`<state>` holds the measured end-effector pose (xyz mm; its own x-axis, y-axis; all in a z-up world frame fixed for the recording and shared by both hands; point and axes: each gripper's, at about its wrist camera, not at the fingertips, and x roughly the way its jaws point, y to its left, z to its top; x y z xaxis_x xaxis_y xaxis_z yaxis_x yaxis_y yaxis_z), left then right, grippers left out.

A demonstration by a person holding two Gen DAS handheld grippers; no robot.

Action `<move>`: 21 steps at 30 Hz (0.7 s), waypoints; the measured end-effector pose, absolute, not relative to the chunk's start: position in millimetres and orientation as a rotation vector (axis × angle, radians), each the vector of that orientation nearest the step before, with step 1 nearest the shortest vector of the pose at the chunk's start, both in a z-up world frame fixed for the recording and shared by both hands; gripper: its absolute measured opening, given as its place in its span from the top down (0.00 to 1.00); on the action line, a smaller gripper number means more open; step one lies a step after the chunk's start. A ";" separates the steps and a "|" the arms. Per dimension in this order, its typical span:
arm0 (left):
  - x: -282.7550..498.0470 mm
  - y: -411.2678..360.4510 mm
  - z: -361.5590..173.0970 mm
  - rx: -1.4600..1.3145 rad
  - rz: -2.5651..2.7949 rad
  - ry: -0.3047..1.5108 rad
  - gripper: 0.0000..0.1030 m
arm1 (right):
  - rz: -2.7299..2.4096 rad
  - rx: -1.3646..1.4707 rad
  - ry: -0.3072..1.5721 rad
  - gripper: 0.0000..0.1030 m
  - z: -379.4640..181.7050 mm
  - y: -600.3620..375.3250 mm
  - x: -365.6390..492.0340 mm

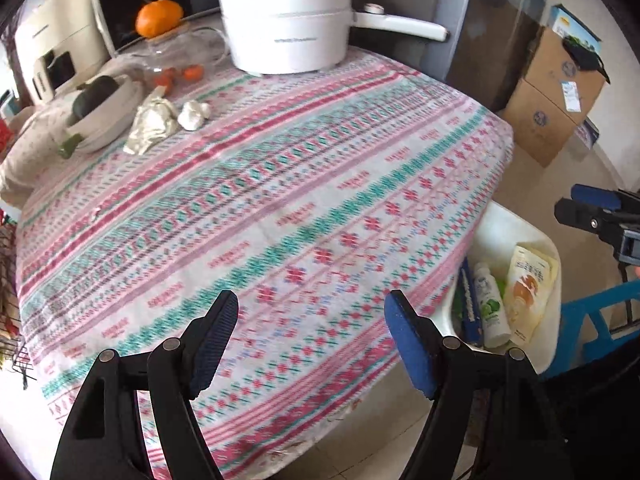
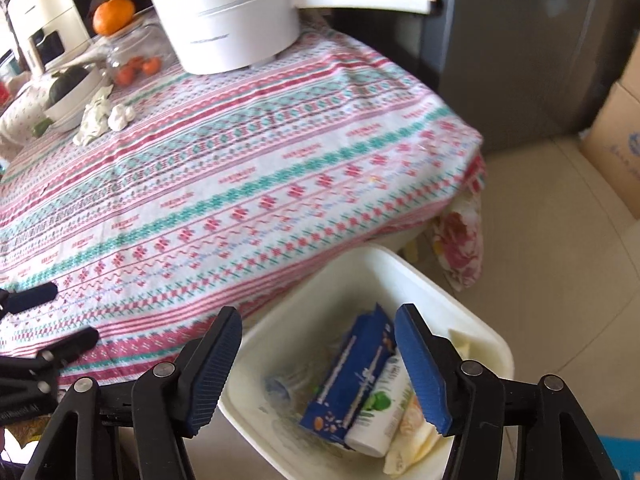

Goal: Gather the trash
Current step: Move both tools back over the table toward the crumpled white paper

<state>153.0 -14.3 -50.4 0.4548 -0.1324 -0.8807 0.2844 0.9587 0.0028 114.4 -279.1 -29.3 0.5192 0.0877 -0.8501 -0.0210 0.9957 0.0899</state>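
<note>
A white trash bin (image 2: 436,284) stands on the floor beside the table's right edge. It holds a blue carton (image 2: 348,376), a white bottle with a green label (image 2: 380,420) and a yellow pouch (image 2: 412,440). The bin also shows in the left wrist view (image 1: 516,224). My right gripper (image 2: 320,364) is open and empty above the bin. My left gripper (image 1: 312,340) is open and empty over the table's near edge. A crumpled wrapper (image 1: 152,124) and a crumpled white paper ball (image 1: 194,114) lie at the table's far left, also in the right wrist view (image 2: 94,120).
A patterned tablecloth (image 1: 260,208) covers the table. A white pot with a long handle (image 1: 288,28), a glass jar with an orange on top (image 1: 176,48) and a bowl with a dark vegetable (image 1: 100,112) stand at the back. Cardboard boxes (image 1: 552,92) stand on the floor at right.
</note>
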 end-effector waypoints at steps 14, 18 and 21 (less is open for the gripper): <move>303.2 120.1 -61.9 -0.060 -0.040 1.019 0.24 | 0.185 0.053 1.060 0.29 -33.4 -210.8 220.1; 352.5 120.4 -66.1 -0.102 -0.009 0.978 0.24 | 0.205 0.063 1.062 0.29 -43.2 -197.2 256.8; 384.2 114.7 -71.7 -0.110 0.011 0.961 0.24 | 0.214 0.043 1.056 0.29 -51.9 -187.0 280.3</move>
<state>384.2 114.7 -71.7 0.5731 -0.0395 -0.8186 -0.0580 0.9944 -0.0886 280.3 -187.0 -51.9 0.4737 0.1953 -0.8587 -0.1541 0.9784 0.1375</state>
